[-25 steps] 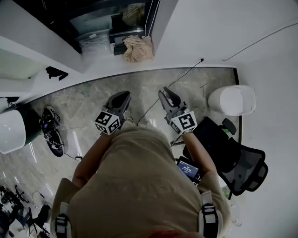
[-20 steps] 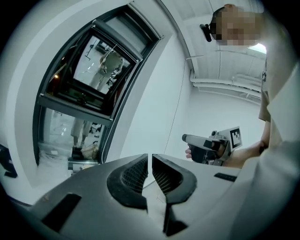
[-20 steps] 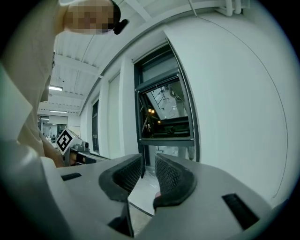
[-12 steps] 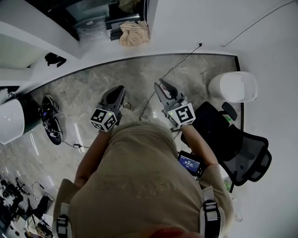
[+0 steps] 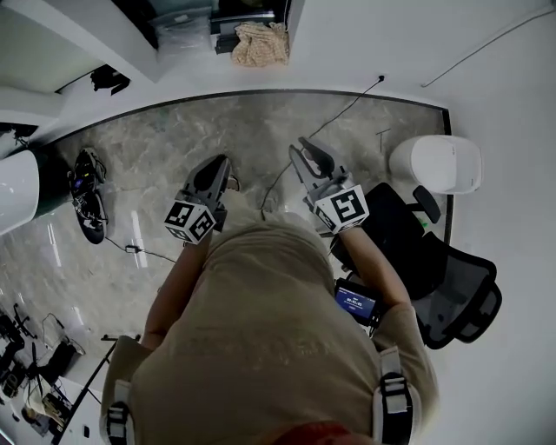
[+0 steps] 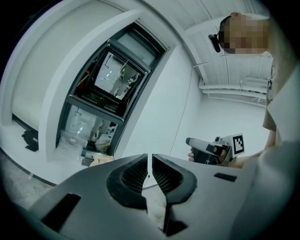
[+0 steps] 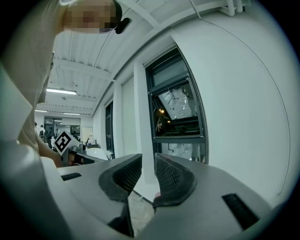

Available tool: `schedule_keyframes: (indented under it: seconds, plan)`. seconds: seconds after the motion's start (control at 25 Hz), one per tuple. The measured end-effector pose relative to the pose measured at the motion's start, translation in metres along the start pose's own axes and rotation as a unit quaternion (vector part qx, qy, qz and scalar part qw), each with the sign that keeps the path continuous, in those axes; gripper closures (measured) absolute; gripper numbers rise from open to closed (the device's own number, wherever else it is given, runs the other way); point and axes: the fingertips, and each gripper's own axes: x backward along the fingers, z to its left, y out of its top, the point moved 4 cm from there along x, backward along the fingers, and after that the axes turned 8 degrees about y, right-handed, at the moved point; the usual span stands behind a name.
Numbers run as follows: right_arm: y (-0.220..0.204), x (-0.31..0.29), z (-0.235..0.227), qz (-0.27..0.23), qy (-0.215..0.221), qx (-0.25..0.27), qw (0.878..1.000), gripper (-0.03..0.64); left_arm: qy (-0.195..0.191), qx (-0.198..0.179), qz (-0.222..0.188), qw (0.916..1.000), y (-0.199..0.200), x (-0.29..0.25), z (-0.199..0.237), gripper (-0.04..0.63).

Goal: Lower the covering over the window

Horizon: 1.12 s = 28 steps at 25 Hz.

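Note:
The dark-framed window (image 5: pixel 217 13) is set in the white wall at the top of the head view, its glass bare and dark. It also fills the upper left of the left gripper view as the window (image 6: pixel 112 89), and stands ahead in the right gripper view as the window (image 7: pixel 180 112). I see no blind over the glass. My left gripper (image 5: pixel 219 163) is held out over the marble floor, shut and holding nothing (image 6: pixel 150 161). My right gripper (image 5: pixel 306 152) is beside it, jaws parted with nothing between them (image 7: pixel 147 164). Both are well short of the window.
A beige cloth pile (image 5: pixel 259 43) lies at the window's foot. A thin cable (image 5: pixel 339 130) runs across the floor from the wall. A white round bin (image 5: pixel 434 163) and a black office chair (image 5: pixel 434 278) stand at the right. Black gear (image 5: pixel 87 195) lies on the floor at the left.
The window, wall and floor items have slid toward the top of the head view. Both grippers stay side by side in front of the person, jaws unchanged.

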Motion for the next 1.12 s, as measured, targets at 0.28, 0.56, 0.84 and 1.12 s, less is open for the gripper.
schedule_keyframes:
  seconds: [0.28, 0.56, 0.84, 1.12]
  plan:
    - [0.006, -0.015, 0.04, -0.002, 0.026, 0.007, 1.0, 0.527, 0.016, 0.006, -0.022, 0.9996, 0.006, 0.038, 0.014, 0.569]
    - [0.021, -0.069, 0.075, 0.024, -0.007, 0.019, 1.0, 0.534, 0.002, 0.001, -0.025, 0.9997, 0.043, 0.065, 0.075, 0.569]
    - [0.023, -0.084, 0.104, 0.053, -0.027, 0.035, 0.998, 0.543, -0.023, -0.005, -0.045, 0.9987, 0.057, 0.09, 0.094, 0.57]
    - [0.016, -0.105, 0.141, 0.084, -0.051, 0.057, 0.994, 0.614, -0.049, 0.005, -0.022, 0.9986, 0.045, 0.111, 0.124, 0.569]
